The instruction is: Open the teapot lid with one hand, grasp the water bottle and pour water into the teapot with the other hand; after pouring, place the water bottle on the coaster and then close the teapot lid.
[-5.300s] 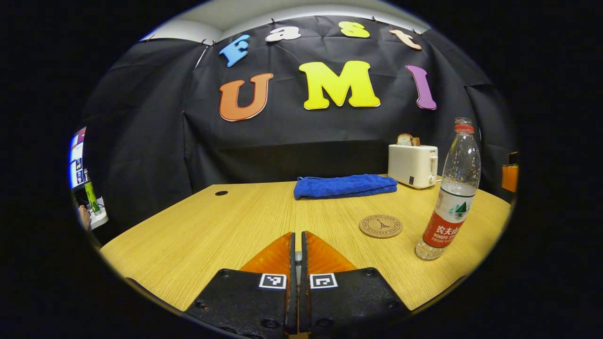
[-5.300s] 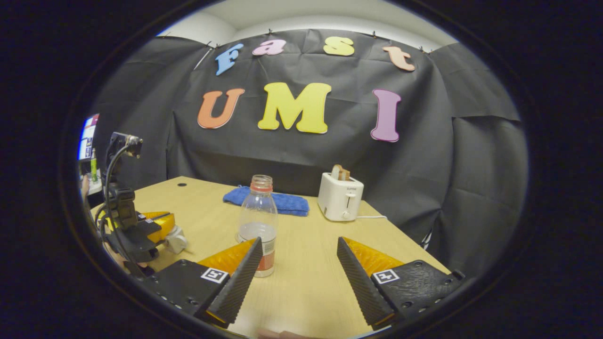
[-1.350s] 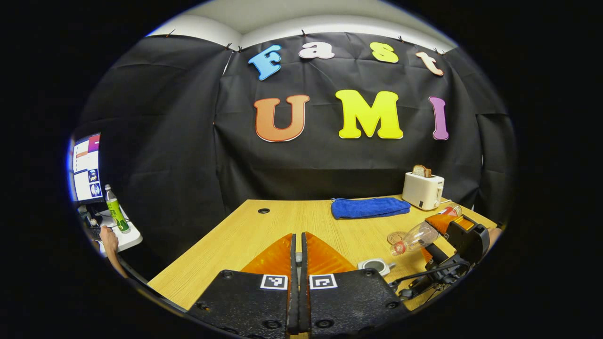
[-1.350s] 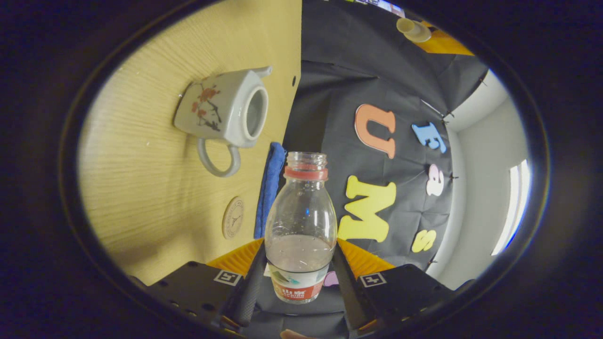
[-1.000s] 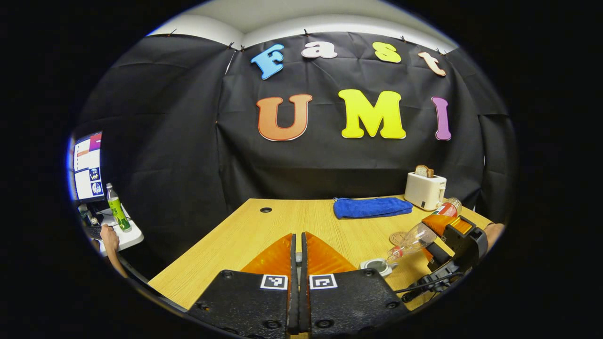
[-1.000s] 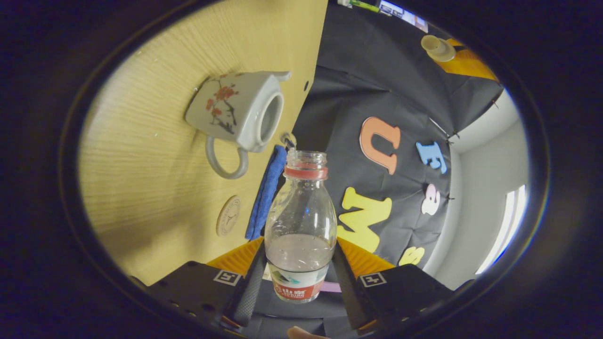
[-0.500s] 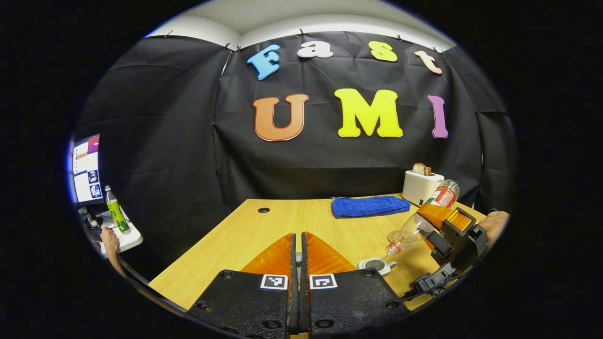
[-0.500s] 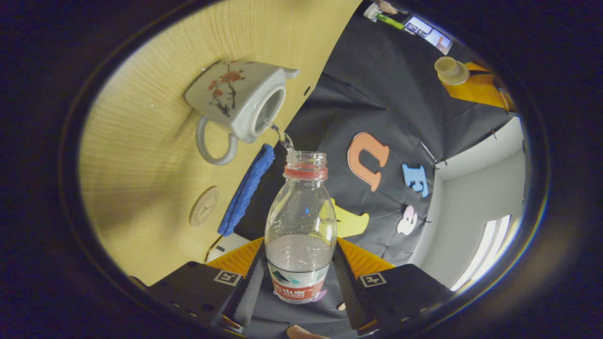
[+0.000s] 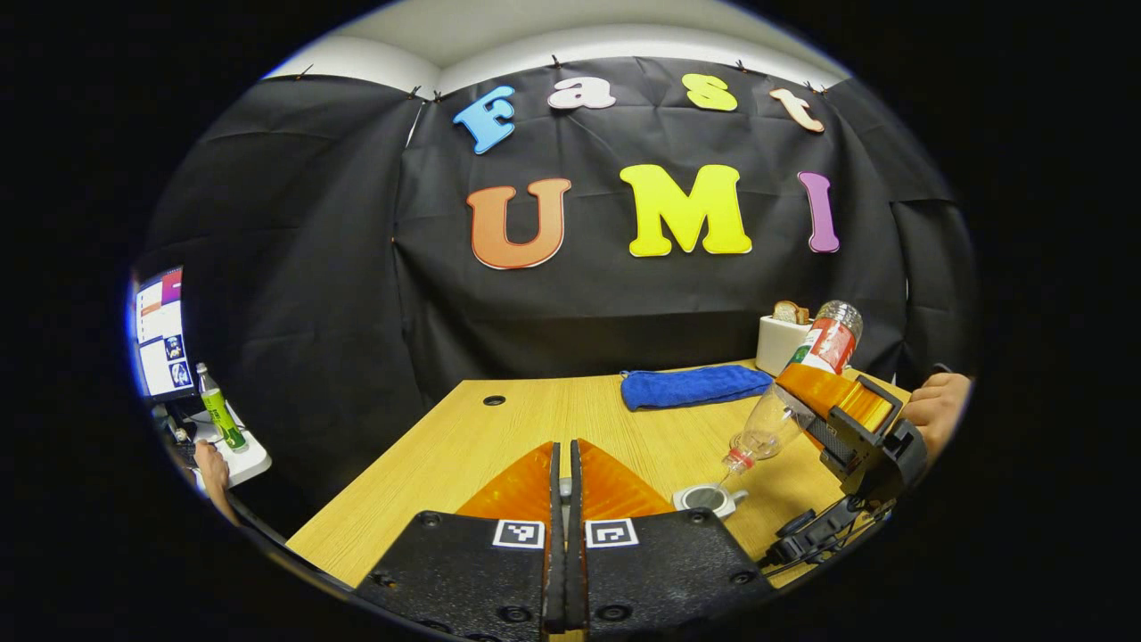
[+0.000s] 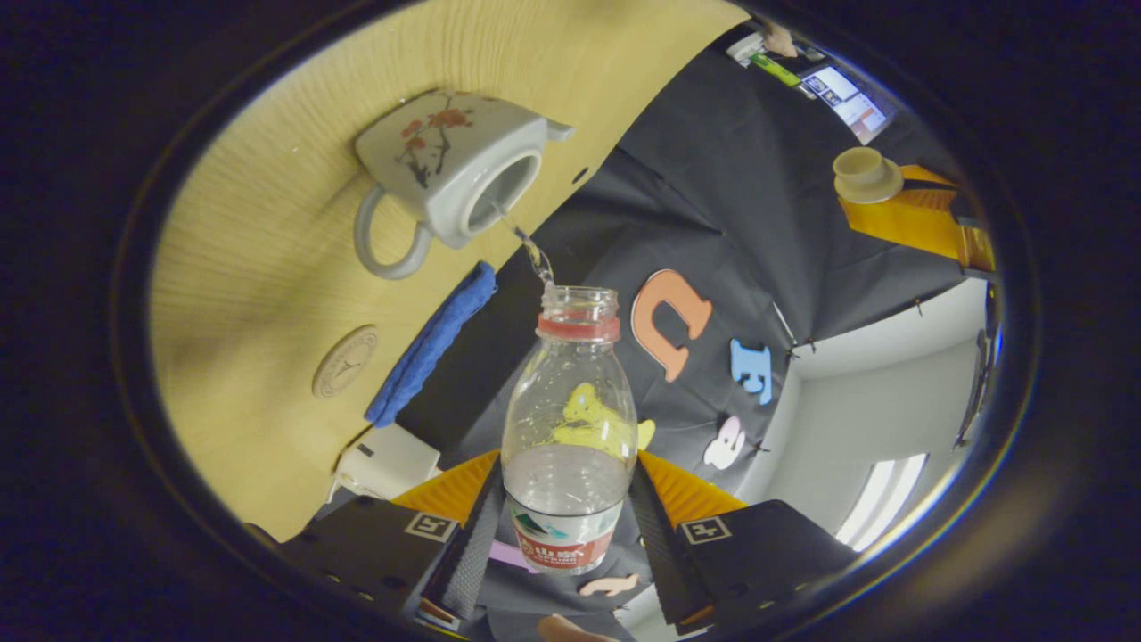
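Left gripper view: teapot (image 9: 710, 498) half hidden behind left claw (image 9: 562, 486).

My two views are evenly lit from overhead, so the wooden table (image 9: 499, 437) looks bright and warm while the cloth wall behind it stays dull and without glare. In the right gripper view a bright window strip (image 10: 878, 504) glows pale to the right of the water bottle (image 10: 570, 428), which is sharp and shows small glints on its clear plastic. Straight lines bow hard toward the rims, where the table edge curves and detail softens.
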Available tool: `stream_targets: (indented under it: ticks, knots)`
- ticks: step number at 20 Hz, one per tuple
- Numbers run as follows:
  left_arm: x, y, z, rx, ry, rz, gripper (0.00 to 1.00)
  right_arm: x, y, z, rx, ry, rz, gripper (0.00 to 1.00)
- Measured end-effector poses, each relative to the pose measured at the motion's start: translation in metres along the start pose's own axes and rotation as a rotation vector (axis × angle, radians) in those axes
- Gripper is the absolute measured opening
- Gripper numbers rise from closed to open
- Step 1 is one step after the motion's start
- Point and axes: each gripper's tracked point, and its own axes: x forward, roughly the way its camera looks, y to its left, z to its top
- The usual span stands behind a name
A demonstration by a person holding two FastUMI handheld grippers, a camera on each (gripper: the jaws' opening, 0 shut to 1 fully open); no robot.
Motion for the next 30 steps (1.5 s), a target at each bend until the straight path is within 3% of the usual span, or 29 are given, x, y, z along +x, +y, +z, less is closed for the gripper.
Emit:
stream_targets:
  ticks: [5,6,7,19,26,29,30]
  knots:
    - [0.001,-0.001,-0.003,0.009,0.008,-0.002,0.03,0.0,-0.018,0.006,-0.051,-0.013,-0.076,0.77]
    - [0.001,-0.002,-0.005,0.012,0.015,-0.002,0.03,0.001,-0.025,0.007,-0.063,-0.015,-0.098,0.73]
    - [0.001,-0.001,-0.005,0.016,0.017,0.001,0.03,0.002,-0.027,0.007,-0.077,-0.019,-0.11,0.77]
    - [0.002,0.002,-0.006,0.027,0.023,0.008,0.03,0.006,-0.038,-0.004,-0.104,0.0,-0.141,0.75]
    - [0.003,0.004,-0.006,0.019,0.026,0.012,0.03,-0.001,0.0,0.015,0.079,-0.022,-0.028,0.75]
    - [0.002,0.004,-0.005,0.011,0.02,0.011,0.03,-0.006,0.024,0.022,0.273,-0.014,0.061,0.79]
    - [0.002,0.003,-0.003,0.009,0.016,0.009,0.03,-0.01,0.031,0.023,0.346,-0.007,0.091,0.76]
